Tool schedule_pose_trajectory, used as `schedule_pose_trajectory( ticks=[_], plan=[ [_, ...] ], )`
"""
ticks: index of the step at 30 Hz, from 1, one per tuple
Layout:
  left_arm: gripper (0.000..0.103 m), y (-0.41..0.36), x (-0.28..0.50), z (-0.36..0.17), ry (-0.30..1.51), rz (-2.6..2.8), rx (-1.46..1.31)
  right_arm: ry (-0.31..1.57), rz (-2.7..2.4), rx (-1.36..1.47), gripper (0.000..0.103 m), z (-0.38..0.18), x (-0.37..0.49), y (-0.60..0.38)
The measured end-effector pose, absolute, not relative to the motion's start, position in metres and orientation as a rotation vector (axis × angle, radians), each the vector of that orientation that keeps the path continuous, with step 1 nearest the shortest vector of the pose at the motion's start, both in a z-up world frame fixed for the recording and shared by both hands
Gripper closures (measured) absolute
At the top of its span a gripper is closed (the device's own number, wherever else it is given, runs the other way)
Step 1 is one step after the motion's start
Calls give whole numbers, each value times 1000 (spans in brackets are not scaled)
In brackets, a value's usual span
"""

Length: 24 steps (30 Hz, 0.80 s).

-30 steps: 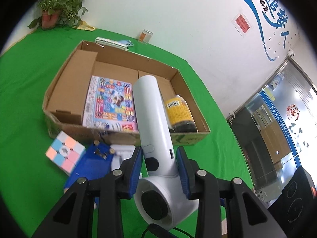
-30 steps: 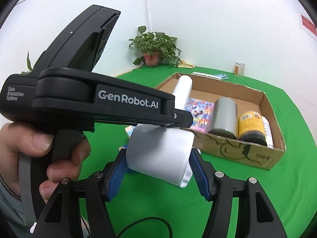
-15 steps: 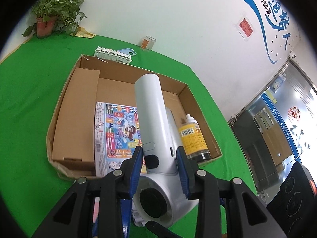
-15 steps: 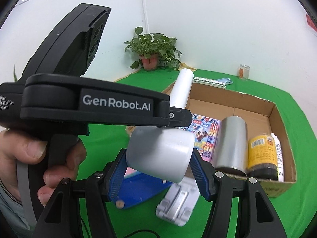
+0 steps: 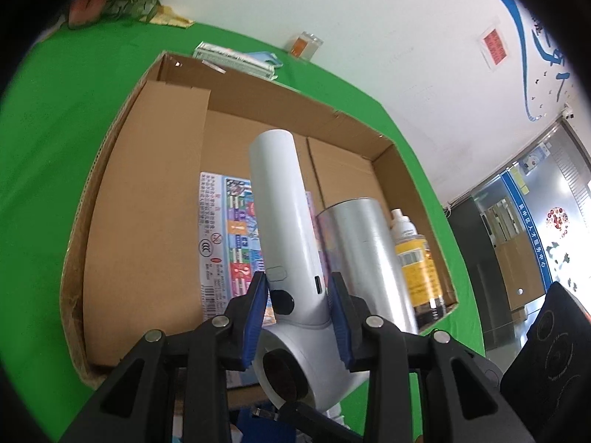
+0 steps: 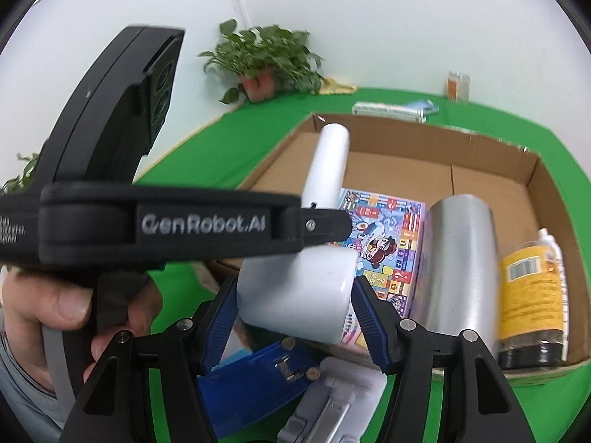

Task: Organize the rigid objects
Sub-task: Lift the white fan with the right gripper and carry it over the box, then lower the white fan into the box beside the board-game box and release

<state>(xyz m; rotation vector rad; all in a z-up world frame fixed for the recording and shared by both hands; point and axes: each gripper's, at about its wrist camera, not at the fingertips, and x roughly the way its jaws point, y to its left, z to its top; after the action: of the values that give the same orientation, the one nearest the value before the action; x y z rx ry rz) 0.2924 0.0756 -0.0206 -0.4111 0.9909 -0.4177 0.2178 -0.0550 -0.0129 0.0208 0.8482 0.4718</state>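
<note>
Both tongs clamp the white hair dryer (image 5: 284,229): left tongs (image 5: 297,317) on handle, right tongs (image 6: 295,321) on barrel, steadying it over cardboard box (image 5: 147,170); free floor at 9 o'clock.

Inside the cardboard box (image 5: 147,199), the left third of the floor, toward 9 o'clock in the left wrist view, lies bare, and the far strip along the back wall at 12 o'clock is also unoccupied. The colourful flat game box (image 5: 225,254) covers the centre floor, low and flat. A silver cylinder (image 5: 365,258) lies just right of it, with a yellow-labelled bottle (image 5: 415,262) beside it at 3 o'clock and a white bottle (image 6: 552,247) against the right wall; these fill the right side. The white hair dryer (image 5: 284,229), clamped by both grippers, hangs over the box centre. Outside the near wall at 6 o'clock, a blue object (image 6: 258,380) and a grey-white object (image 6: 332,402) occupy the green cloth (image 5: 66,110).
</note>
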Motion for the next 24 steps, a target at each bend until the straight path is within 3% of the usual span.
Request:
schedule_pose_trajectory(
  ticks=[8,13,16,19,24],
  plan=[
    [71,79,305,-46,1074,-386,-400,973,471,139,43,-48,249,-54],
    [71,78,295,-42,1056,-379,-394,987,518,201,35,-56,248,-61],
    [71,78,286,-37,1043,-378,-390,980,540,248,37,-56,243,-68],
    [71,86,279,-34,1042,-365,-412,976,517,203,47,-58,243,-64],
    [67,86,270,-29,1040,-348,-383,989,579,232,42,-61,243,-63]
  ],
)
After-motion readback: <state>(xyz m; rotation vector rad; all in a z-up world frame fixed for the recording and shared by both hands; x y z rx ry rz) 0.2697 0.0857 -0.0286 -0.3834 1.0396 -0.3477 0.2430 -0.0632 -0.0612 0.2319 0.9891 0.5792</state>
